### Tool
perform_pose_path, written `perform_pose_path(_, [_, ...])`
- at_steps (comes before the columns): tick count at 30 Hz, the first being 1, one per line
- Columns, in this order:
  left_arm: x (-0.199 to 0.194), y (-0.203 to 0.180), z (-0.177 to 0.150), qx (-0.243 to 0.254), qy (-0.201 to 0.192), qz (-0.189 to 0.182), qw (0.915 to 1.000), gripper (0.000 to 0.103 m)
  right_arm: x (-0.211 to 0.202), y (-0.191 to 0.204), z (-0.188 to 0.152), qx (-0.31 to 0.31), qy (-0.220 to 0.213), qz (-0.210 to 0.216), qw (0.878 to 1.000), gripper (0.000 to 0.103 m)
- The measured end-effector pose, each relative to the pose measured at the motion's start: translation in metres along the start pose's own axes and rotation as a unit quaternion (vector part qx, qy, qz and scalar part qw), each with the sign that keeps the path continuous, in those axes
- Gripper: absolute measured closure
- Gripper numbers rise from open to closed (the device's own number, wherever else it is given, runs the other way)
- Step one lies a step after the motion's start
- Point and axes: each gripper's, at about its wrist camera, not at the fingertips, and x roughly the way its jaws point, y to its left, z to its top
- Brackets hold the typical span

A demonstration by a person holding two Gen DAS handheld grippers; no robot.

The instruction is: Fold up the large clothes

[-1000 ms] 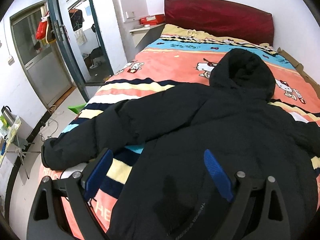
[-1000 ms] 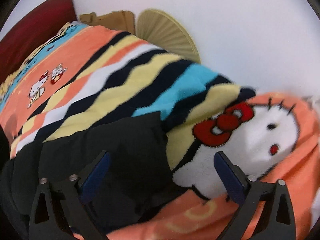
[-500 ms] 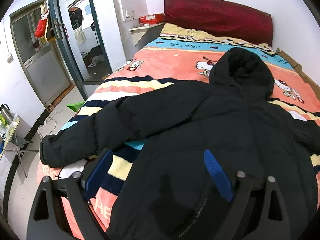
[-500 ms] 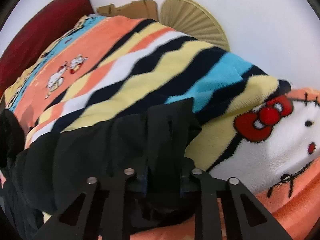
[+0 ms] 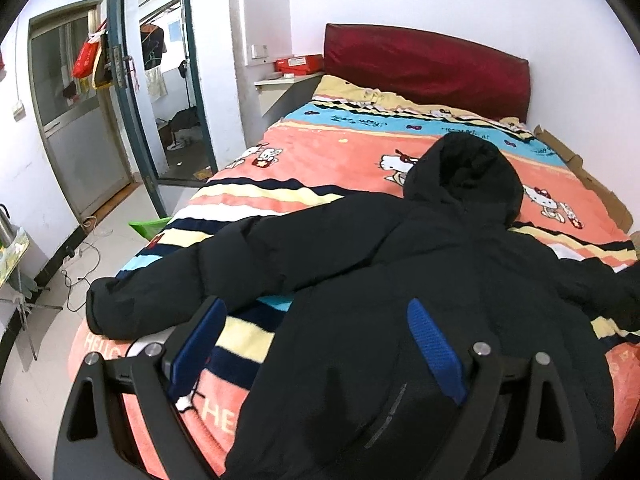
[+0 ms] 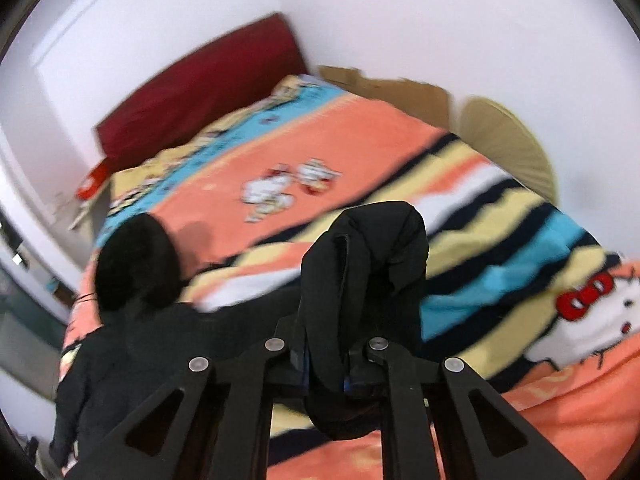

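Observation:
A large black hooded jacket (image 5: 420, 280) lies spread flat on the bed, hood (image 5: 464, 172) toward the headboard, one sleeve (image 5: 200, 276) stretched toward the bed's left edge. My left gripper (image 5: 316, 348) is open and empty, above the jacket's lower left part. My right gripper (image 6: 326, 364) is shut on the jacket's other sleeve cuff (image 6: 368, 256) and holds it lifted above the blanket; the hood (image 6: 136, 260) lies to its left. The right wrist view is blurred.
The bed has a striped cartoon-cat blanket (image 5: 332, 152) and a dark red headboard (image 5: 424, 64). Cardboard (image 6: 392, 88) and a straw fan (image 6: 508, 144) lie by the wall on the right. An open door (image 5: 132, 80) and floor cables (image 5: 80, 264) are to the left.
My right gripper closed on the sleeve cuff, lifted it and swung it toward the hood. My left gripper rose slightly and stayed open.

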Motion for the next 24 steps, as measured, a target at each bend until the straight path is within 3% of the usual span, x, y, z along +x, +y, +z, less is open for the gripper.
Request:
perform_pose_path(9, [-0.019, 0.027, -0.01, -0.018, 0.005, -0.01, 0.9998, 0.01, -0.024, 0.138, -0.011, -0.08, -0.005, 0.073, 0.994, 0.093])
perform_pose_path(19, [-0.013, 0.046, -0.029, -0.029, 0.02, -0.027, 0.999, 0.01, -0.01, 0.263, -0.061, -0.154, 0.021, 0.141, 0.978, 0.092])
perform_pose_path(24, [-0.007, 0.059, -0.039, -0.042, 0.027, -0.019, 0.9986, 0.01, 0.012, 0.315, -0.099, -0.194, 0.049, 0.152, 0.968, 0.092])
